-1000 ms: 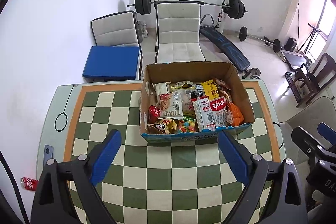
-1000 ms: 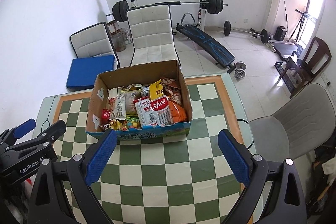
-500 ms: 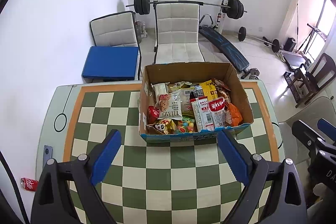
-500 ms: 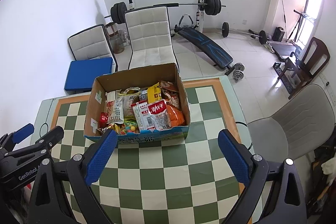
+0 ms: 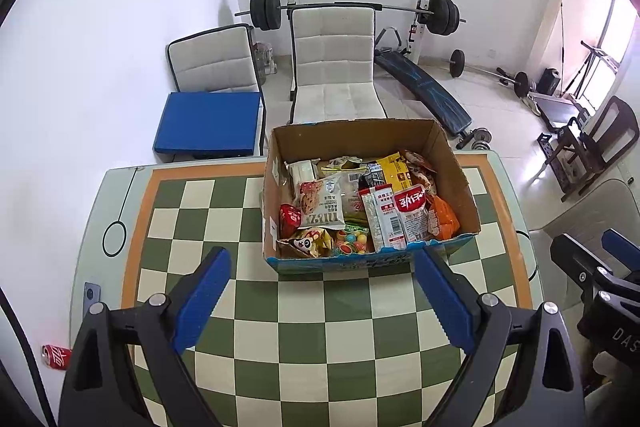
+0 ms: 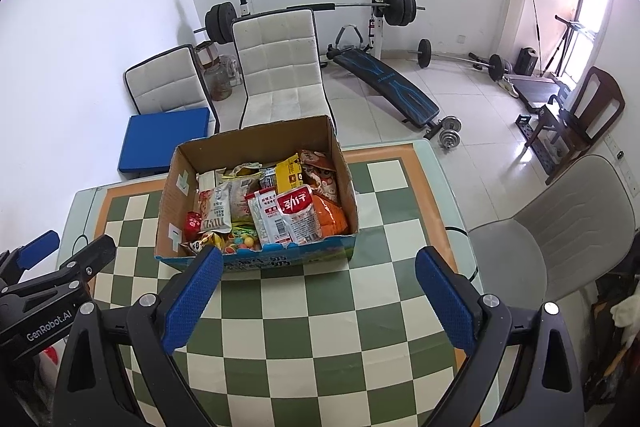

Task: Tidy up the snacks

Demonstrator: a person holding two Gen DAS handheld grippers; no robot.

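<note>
In the left wrist view, a red drink can [image 5: 56,355] lies on the floor at the lower left edge of the frame, off the desk. The green-and-cream chequered desk with an orange border [image 5: 200,219] fills the lower half. The left tool [image 5: 320,291] stands at the bottom of the frame with its two blue-padded black fingers [image 5: 202,297] spread wide and nothing between them — only bare chequered surface shows in the gap. Above it, right of centre, sits the open brown cardboard box with a blue printed front edge [image 5: 360,139], resting on the desk and packed with snack packets: a small red packet [image 5: 290,217] against the box's left side, a white biscuit packet with grey lettering [image 5: 324,201] next to it, a bag of coloured round sweets [image 5: 352,243] at the front edge, a white-and-red pouch with red script [image 5: 410,213] further right, and an orange bag [image 5: 442,219] by the right wall. At the right edge of the frame part of the right tool's black frame shows.

In the right wrist view, the left tool's black body appears at the lower left. The right tool [image 6: 318,291] occupies the bottom of the frame, its blue pads [image 6: 192,297] likewise held far apart and gripping nothing. The same box sits just above it, left of centre, on the desk — the tips of the fingers are short of its front edge. A grey padded chair [image 6: 560,227] stands at the right, beside the desk.
</note>
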